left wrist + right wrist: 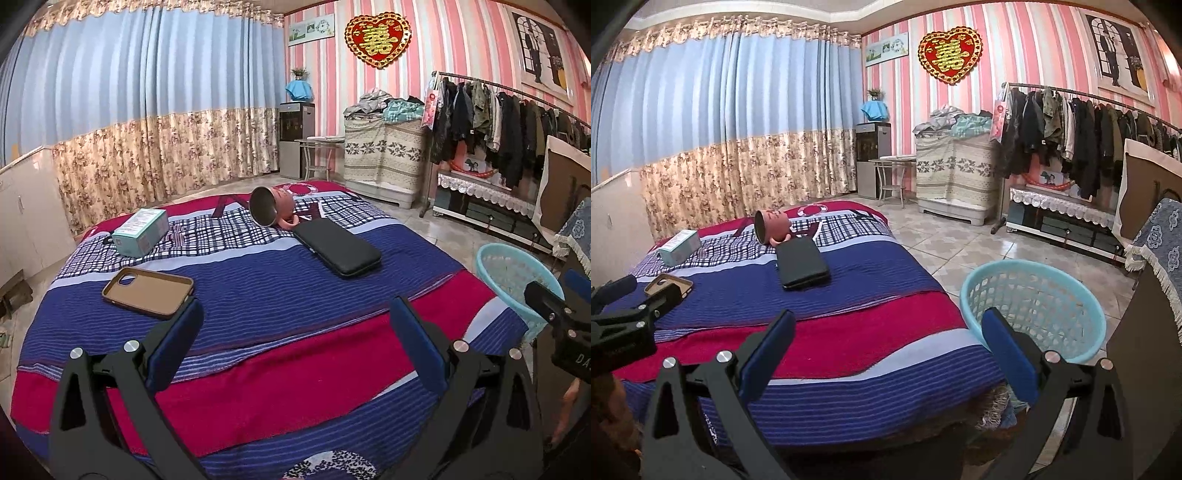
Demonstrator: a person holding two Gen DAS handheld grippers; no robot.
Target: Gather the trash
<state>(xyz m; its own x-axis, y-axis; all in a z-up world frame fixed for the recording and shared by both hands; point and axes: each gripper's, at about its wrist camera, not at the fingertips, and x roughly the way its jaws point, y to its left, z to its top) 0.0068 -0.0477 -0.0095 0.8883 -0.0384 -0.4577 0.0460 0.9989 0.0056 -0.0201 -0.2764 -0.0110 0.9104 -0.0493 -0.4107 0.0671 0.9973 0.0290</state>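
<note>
Four items lie on the striped bedcover (295, 362): a tan phone case (147, 291) at near left, a light green carton (141, 232) behind it, a black flat case (337, 248) in the middle, and a pink mug (271, 207) tipped on its side at the far end. My left gripper (297, 339) hangs open above the cover, nothing between its blue pads. My right gripper (890, 347) is open too, over the bed's near right corner, beside a light blue plastic basket (1034, 306) on the floor. The black case (802, 266), mug (772, 228) and carton (679, 246) show in the right wrist view as well.
A clothes rack (1082, 129) lines the right wall above a low lace-covered shelf (1060, 218). A covered cabinet (955, 177), a small table (892, 173) and a water dispenser (871, 158) stand at the back. Curtains (147, 129) hang behind the bed. Tiled floor (945, 240) lies right of it.
</note>
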